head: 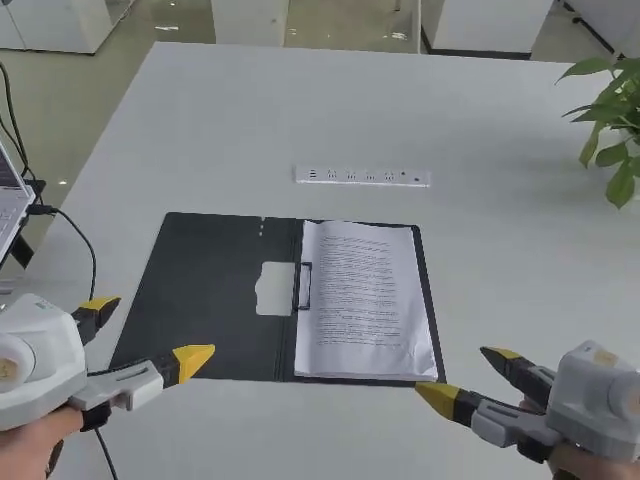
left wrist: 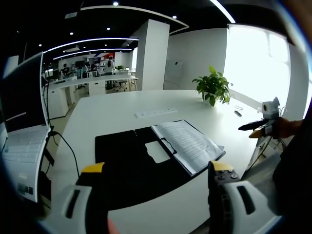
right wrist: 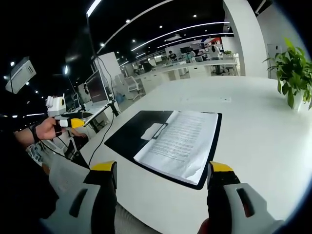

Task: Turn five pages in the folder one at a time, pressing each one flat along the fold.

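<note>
A black folder [head: 205, 300] lies open on the white table, with a stack of printed pages [head: 363, 298] on its right half and a clip [head: 304, 285] at the spine. My left gripper [head: 145, 335] hovers open off the folder's near left corner, holding nothing. Off the near right corner my right gripper [head: 468, 378] is open too, clear of the pages. The left gripper view shows the folder [left wrist: 131, 165] and pages [left wrist: 187, 144] ahead of the left gripper [left wrist: 153, 170]. From the right gripper [right wrist: 161, 170] the pages [right wrist: 183, 141] lie just ahead.
A white power strip [head: 362, 177] lies beyond the folder. A potted plant [head: 610, 120] stands at the table's far right. A laptop [head: 8, 205] with a black cable [head: 75, 235] sits at the left edge.
</note>
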